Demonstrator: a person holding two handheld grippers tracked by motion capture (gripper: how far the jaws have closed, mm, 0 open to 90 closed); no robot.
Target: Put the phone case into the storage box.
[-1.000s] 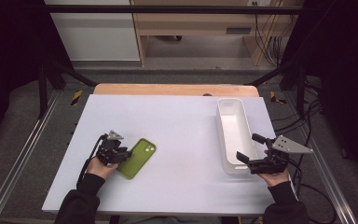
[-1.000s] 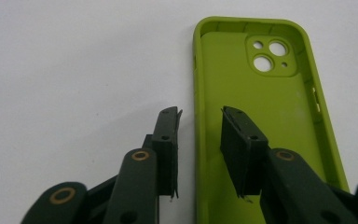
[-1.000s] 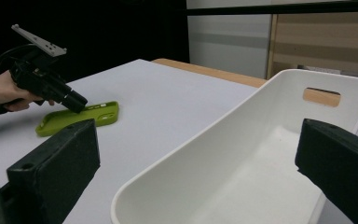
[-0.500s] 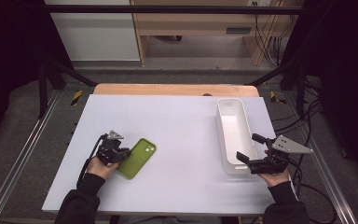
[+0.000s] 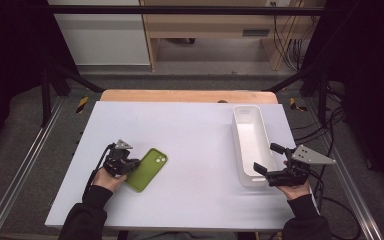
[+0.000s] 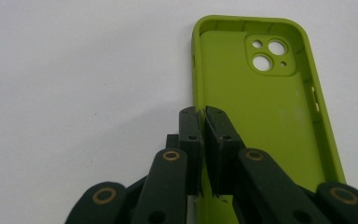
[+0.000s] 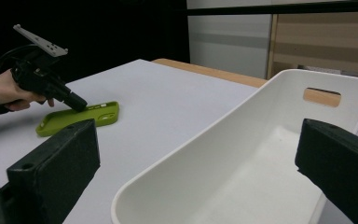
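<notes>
A lime-green phone case (image 5: 147,170) lies hollow side up on the white table (image 5: 200,130), left of middle. My left gripper (image 5: 132,164) is at its near left edge. In the left gripper view the jaws have just been closing, and the left gripper (image 6: 204,112) pinches the thin side wall of the case (image 6: 270,116). My right gripper (image 5: 264,157) is open at the near end of a white tray (image 5: 240,145). In the right gripper view its two jaws stand wide on either side of the tray's rim (image 7: 205,135), with the case (image 7: 74,119) and the left gripper (image 7: 77,105) farther off.
The long white tray holds nothing and runs away from me along the table's right side. A wooden strip (image 5: 185,96) edges the far side of the table. Black frame legs and cables stand beyond the table's corners.
The left gripper's jaws have drawn together on the case's side wall. Both hands, the case and the tray keep their places.
</notes>
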